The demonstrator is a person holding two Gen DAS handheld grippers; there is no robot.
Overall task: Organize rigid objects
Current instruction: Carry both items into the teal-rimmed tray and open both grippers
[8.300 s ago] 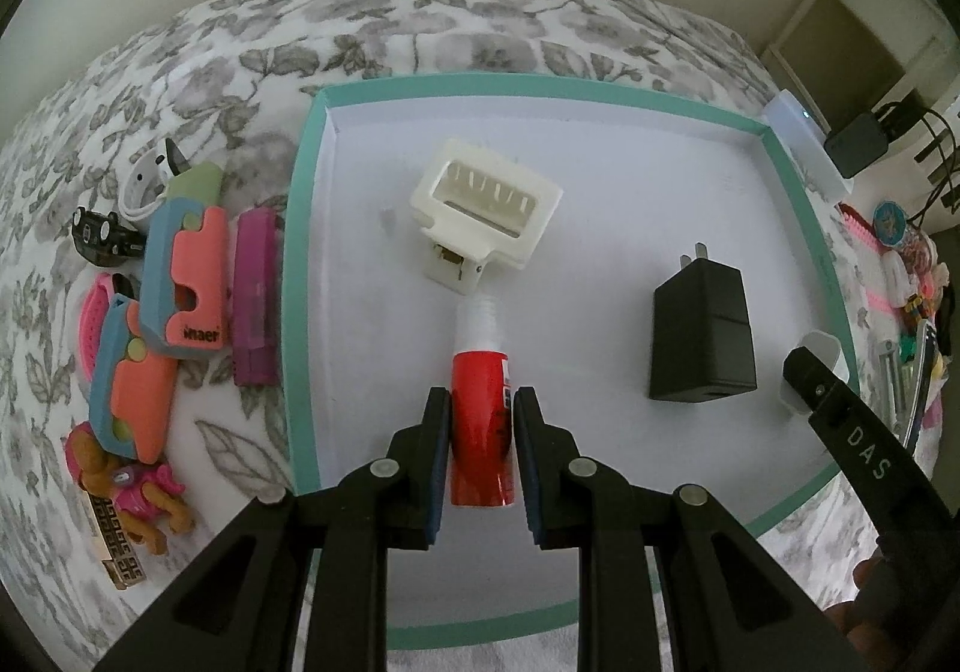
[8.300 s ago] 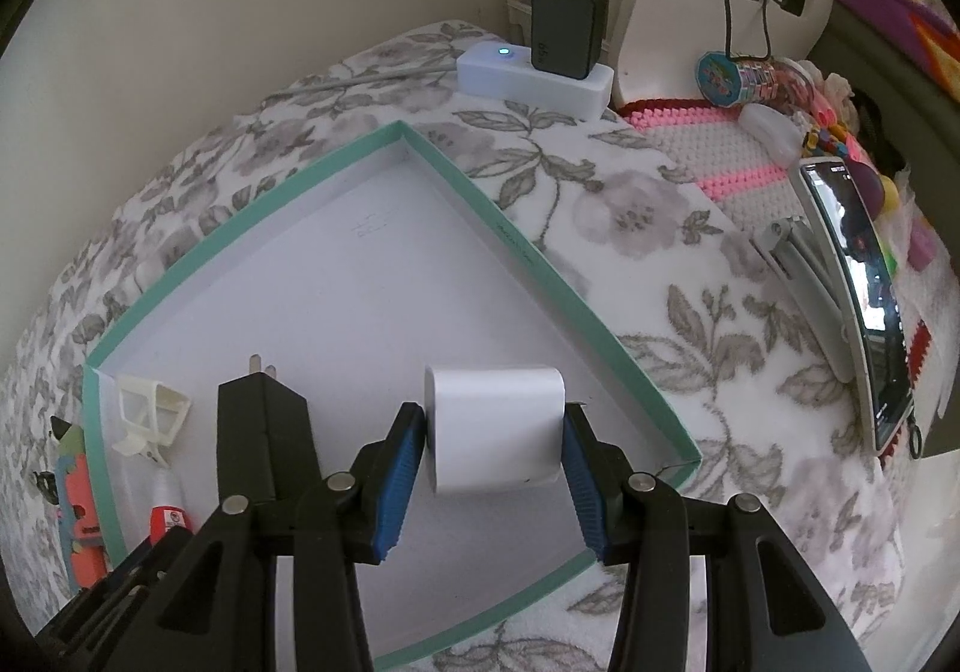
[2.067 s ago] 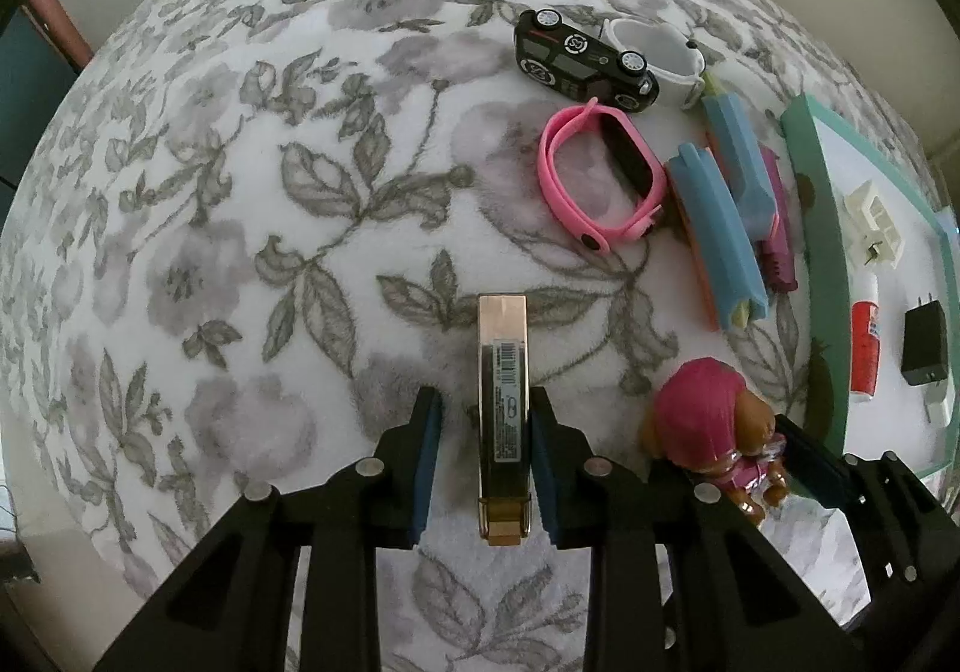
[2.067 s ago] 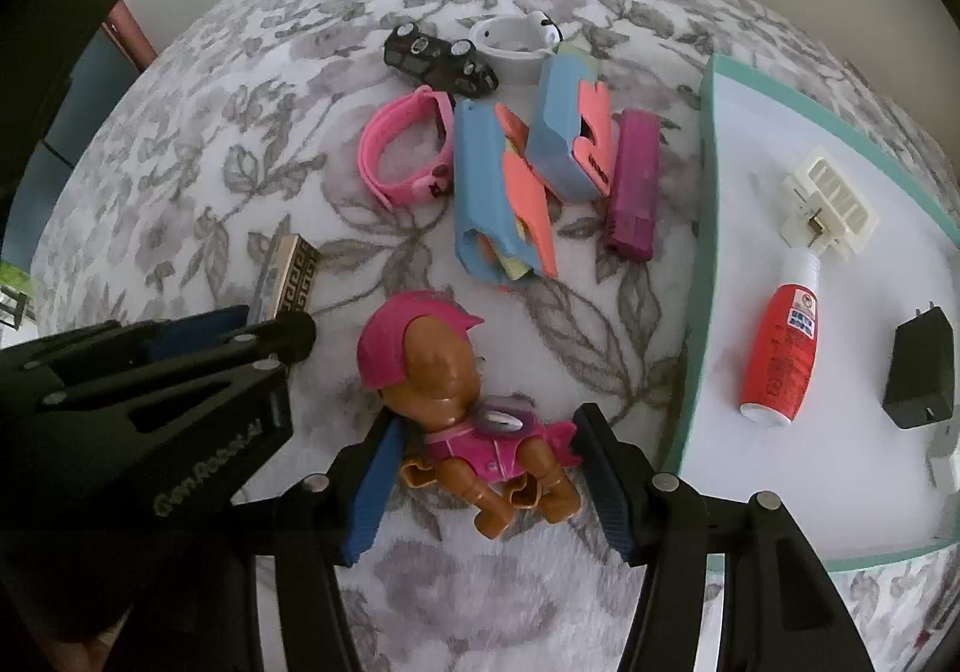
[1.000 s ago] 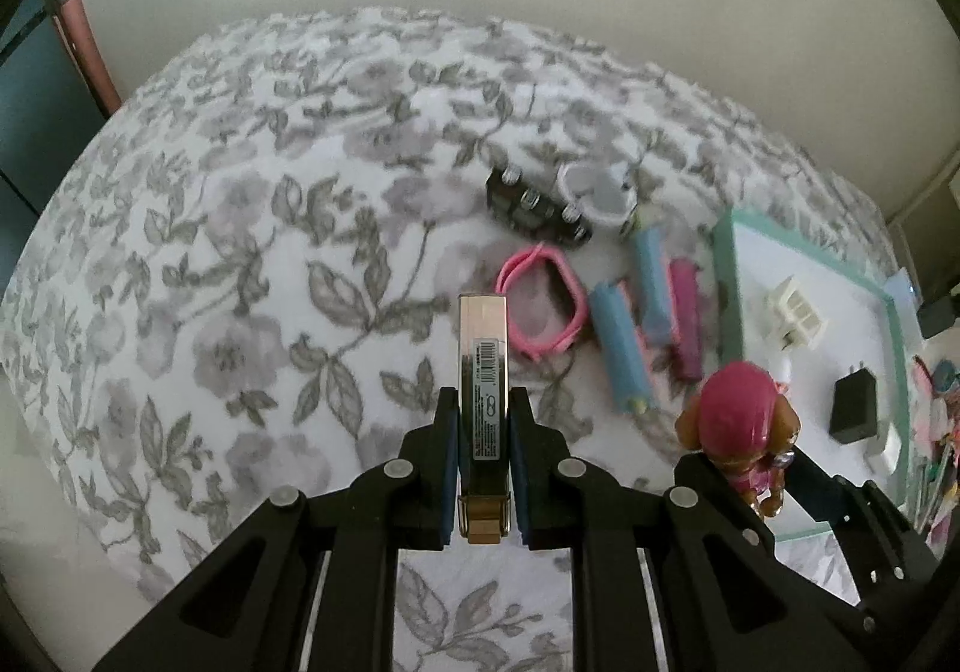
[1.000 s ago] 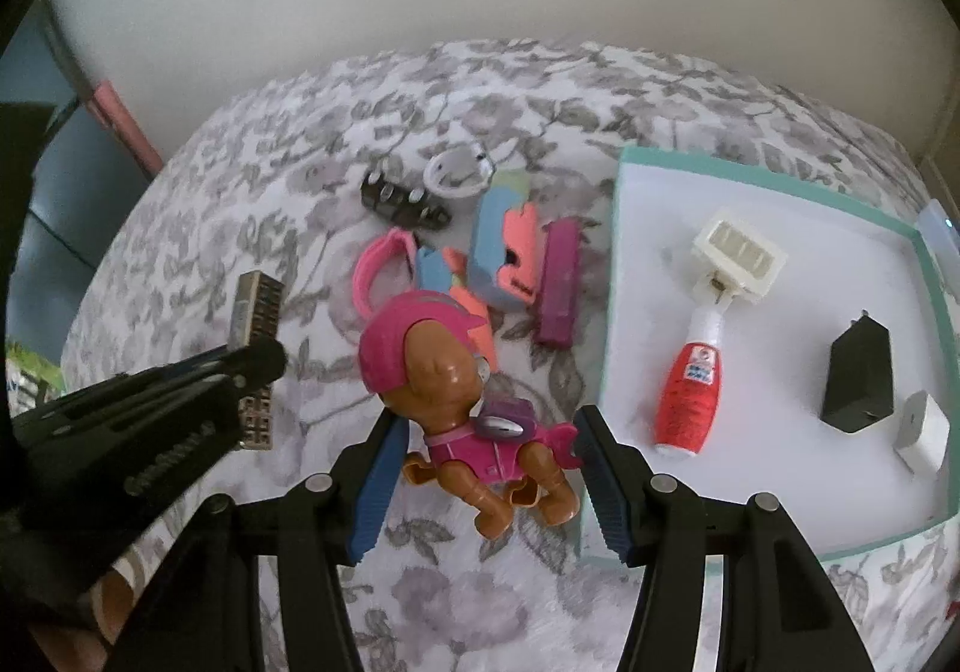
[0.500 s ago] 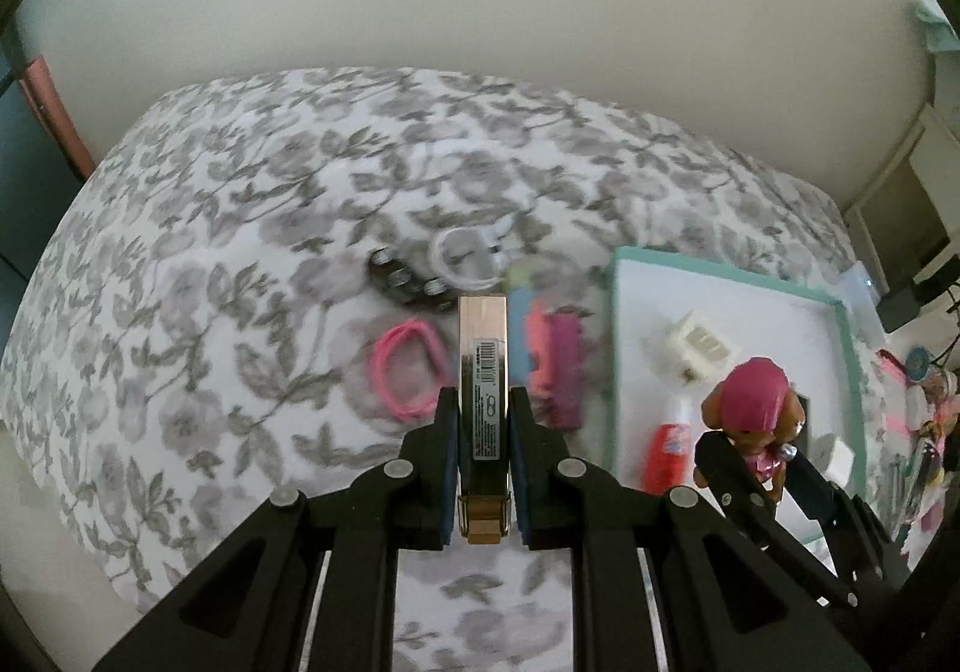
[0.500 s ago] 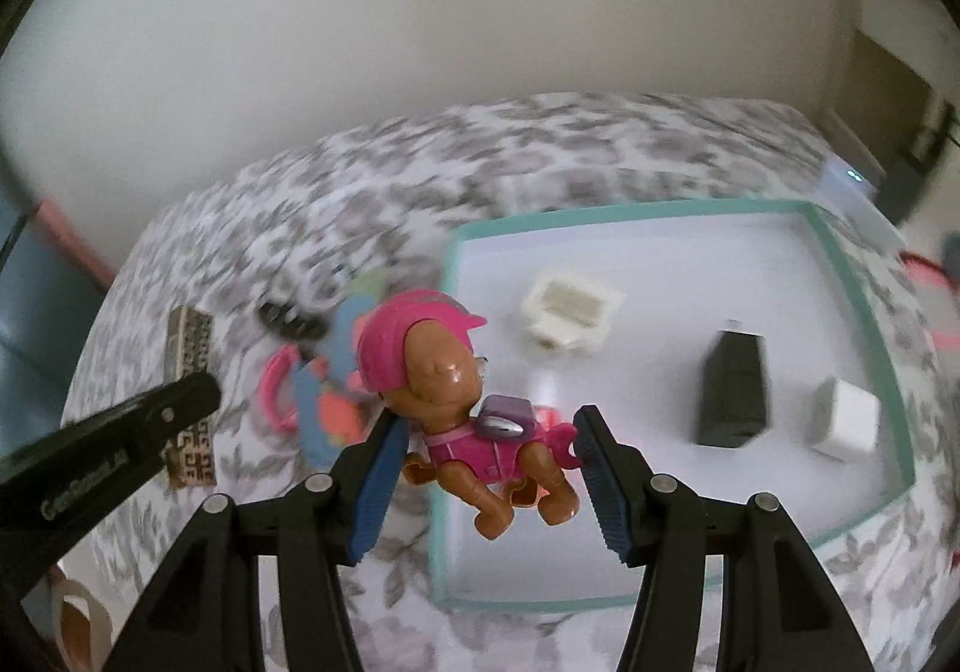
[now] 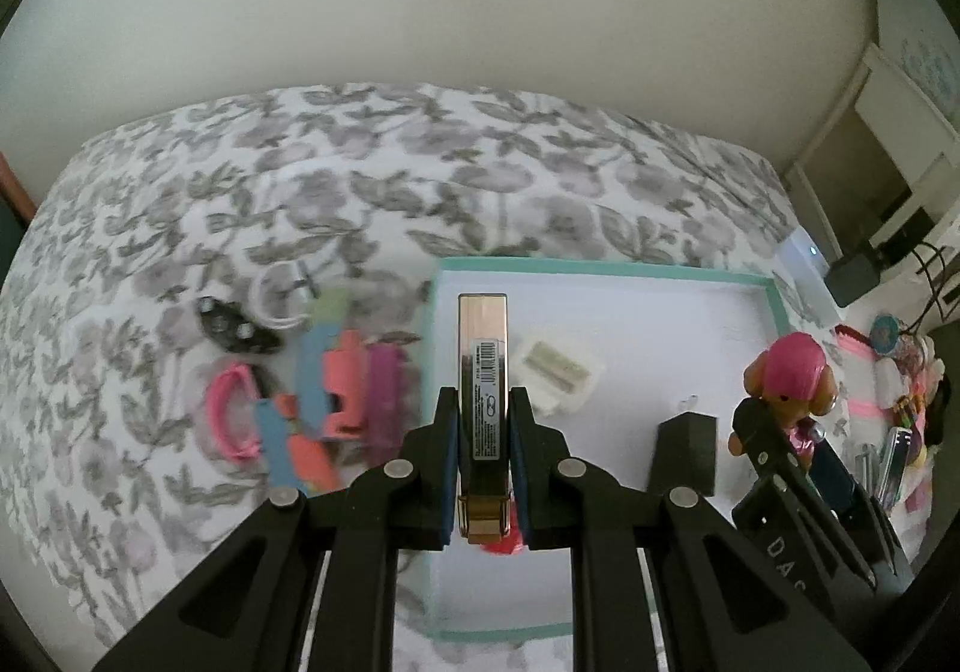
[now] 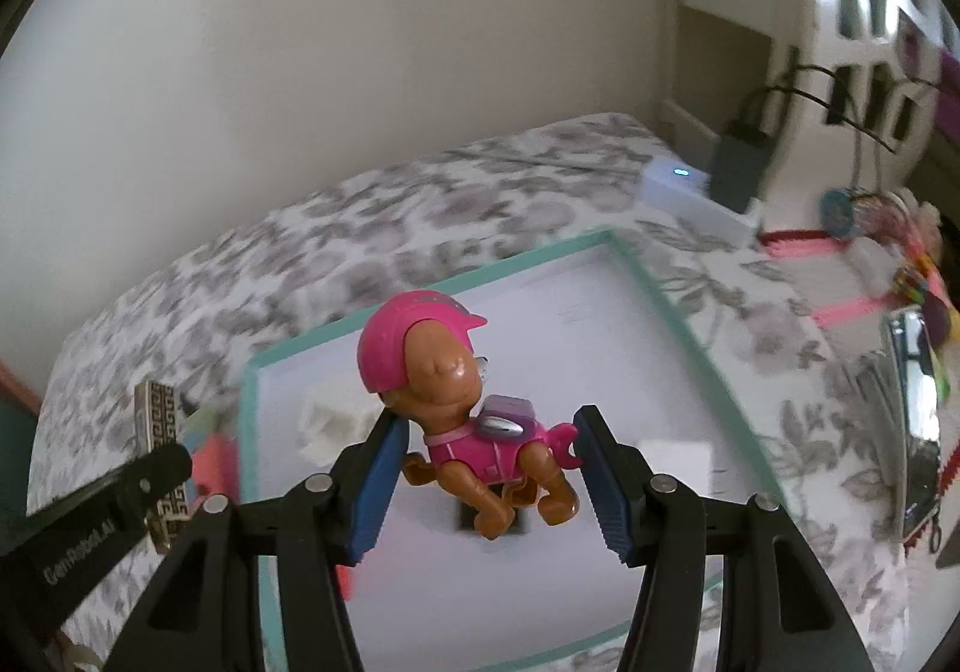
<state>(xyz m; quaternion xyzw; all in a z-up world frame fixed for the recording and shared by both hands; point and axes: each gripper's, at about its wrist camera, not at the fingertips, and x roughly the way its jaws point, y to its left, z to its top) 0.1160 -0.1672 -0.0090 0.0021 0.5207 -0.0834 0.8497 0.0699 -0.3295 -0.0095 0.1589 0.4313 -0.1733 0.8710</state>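
Gripping a slim gold case [image 9: 482,366] upright between its blue pads, the left claw [image 9: 483,468] hangs above the near-left part of the teal-rimmed tray [image 9: 606,268]. The right claw [image 10: 489,486] clamps a toy pup in a pink helmet [image 10: 462,402] by its body, held in the air over the tray [image 10: 672,306]. Inside the tray lie a white clip [image 9: 555,372] and a black charger [image 9: 686,453]. Left of the tray, on the floral bedspread [image 9: 420,174], sit a pink band [image 9: 231,414], a toy car [image 9: 237,327] and coloured blocks [image 9: 336,390], blurred.
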